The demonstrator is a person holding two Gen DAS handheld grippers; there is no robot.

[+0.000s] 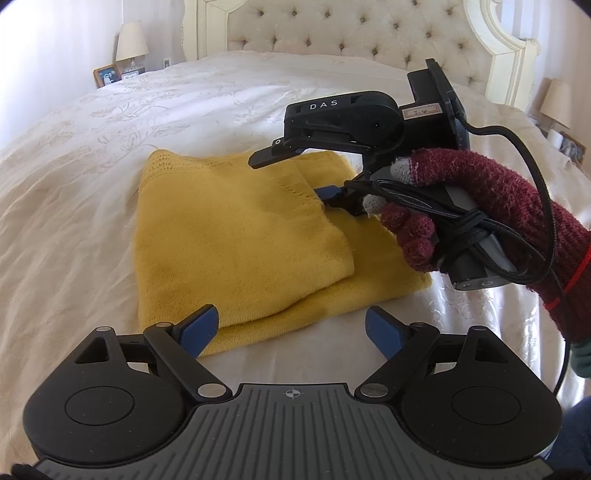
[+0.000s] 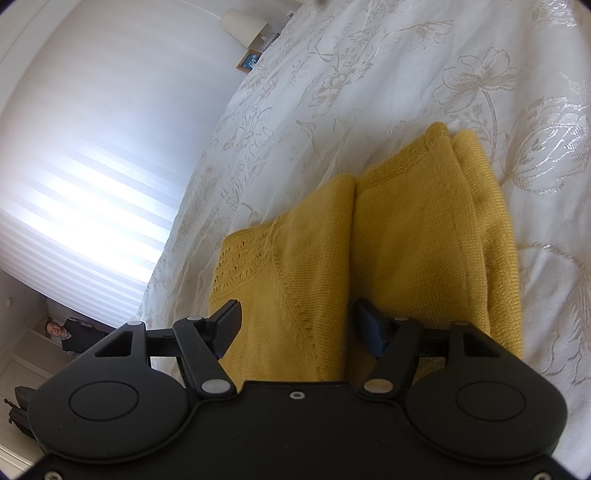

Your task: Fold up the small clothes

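Left gripper [image 1: 291, 328] gapes above folded yellow sweater [image 1: 240, 236] on bed [image 1: 92, 166].

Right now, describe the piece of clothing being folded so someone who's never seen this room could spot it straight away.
Start at the big bed with the tufted cream headboard. On its pale floral bedspread lies a folded knitted top, near the foot. It is mustard yellow, the only coloured thing on the white cover.

Folded sweater [image 1: 243, 236] on bed [image 1: 110, 147]
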